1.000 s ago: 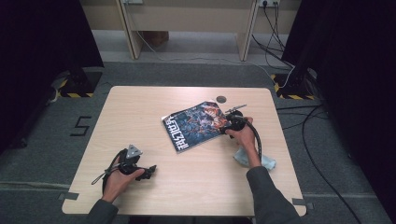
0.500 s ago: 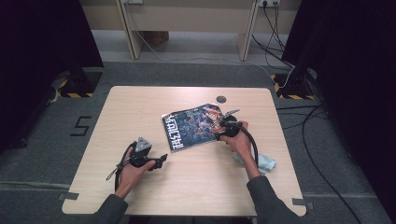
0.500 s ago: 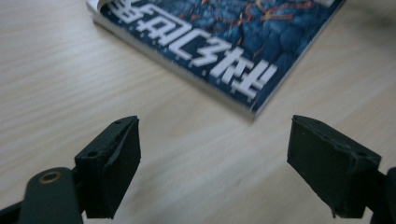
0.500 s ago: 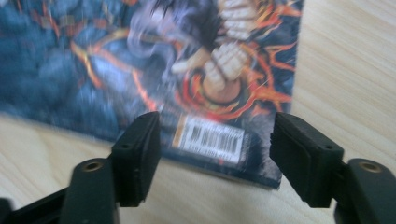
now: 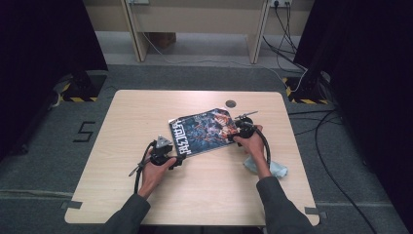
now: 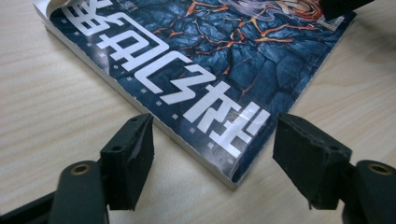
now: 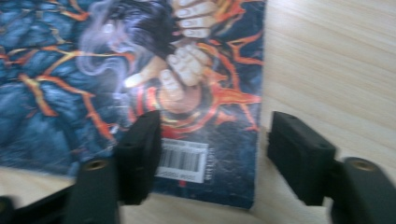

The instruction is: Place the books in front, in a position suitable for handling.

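I'm closing in on the comic book (image 5: 207,130) lying flat mid-table: my left gripper (image 6: 212,154) has its jaws apart and just been narrowing, straddling the near corner without touching, while my right gripper (image 7: 212,154) has also been narrowing, jaws apart across the barcode corner. Next I'd guess both need to bite their corners squarely. Bare table (image 5: 146,107) all round, blue cloth (image 5: 272,168) by my right wrist.

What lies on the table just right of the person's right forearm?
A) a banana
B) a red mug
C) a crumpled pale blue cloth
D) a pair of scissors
C: a crumpled pale blue cloth lies on the table beside the right forearm, near the book.
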Tool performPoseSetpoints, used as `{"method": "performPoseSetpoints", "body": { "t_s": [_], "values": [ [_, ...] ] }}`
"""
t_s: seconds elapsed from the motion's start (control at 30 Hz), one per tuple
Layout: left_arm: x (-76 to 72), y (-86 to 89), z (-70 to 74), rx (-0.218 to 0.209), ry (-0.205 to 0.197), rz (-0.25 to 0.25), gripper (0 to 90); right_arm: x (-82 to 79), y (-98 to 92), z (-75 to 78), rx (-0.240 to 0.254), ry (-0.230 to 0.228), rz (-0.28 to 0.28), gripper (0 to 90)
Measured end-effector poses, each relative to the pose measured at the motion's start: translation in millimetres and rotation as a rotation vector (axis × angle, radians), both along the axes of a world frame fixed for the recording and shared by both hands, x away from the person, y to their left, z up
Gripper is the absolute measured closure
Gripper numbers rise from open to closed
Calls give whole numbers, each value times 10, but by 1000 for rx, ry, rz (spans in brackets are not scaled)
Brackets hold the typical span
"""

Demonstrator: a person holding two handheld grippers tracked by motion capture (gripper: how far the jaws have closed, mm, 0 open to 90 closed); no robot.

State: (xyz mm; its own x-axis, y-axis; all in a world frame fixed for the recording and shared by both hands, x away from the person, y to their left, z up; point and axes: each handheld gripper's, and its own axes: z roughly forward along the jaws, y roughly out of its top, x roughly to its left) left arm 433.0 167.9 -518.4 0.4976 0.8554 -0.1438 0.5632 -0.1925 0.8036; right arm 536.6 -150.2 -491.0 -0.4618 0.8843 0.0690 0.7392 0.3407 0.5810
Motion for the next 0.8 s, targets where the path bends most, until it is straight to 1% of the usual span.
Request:
{"method": "performPoseSetpoints", "body": {
  "t_s": [0.03,0.07,0.1,0.13,0.17,0.2,0.23,0.27,0.3,0.33,0.4,0.5,0.6,0.7,0.73,0.77,0.8],
  "values": [
    [14,-6,-1,14,0,-4,325,-29,13,-2,4,-7,10,399],
    [29,-18,-8,11,4,-5,325,-29,13,-2,4,-7,10,399],
    [52,-33,-9,16,13,-4,320,-66,30,-8,17,5,5,392],
    [52,-33,-9,16,13,-4,305,-66,30,-8,17,5,5,392],
    [56,-29,-1,27,11,7,305,-86,35,-14,31,12,4,387],
    [59,-17,0,27,9,7,306,-113,38,-16,33,16,13,381],
    [60,13,1,30,21,15,322,-164,52,-17,31,14,14,380],
    [60,13,1,30,21,15,325,-164,52,-17,31,14,14,380],
    [62,32,-2,33,28,15,325,-199,71,-21,30,4,7,380],
    [59,35,-3,40,26,18,321,-250,102,-22,18,-11,1,378],
    [52,49,10,56,30,23,316,-315,138,-24,9,-23,2,376],
    [35,68,28,80,27,27,320,-418,185,-21,1,-22,-6,368],
    [18,82,44,100,27,16,329,-514,230,-15,-13,-25,-8,354],
    [-6,119,50,104,35,9,338,-637,267,-10,-23,-16,-2,324],
    [-6,119,50,104,35,9,339,-637,267,-10,-23,-16,-2,324],
    [-21,135,53,104,37,5,341,-703,280,-14,-21,-9,6,305],
    [-21,135,53,104,37,5,342,-703,280,-14,-21,-9,6,305]
  ]
}}
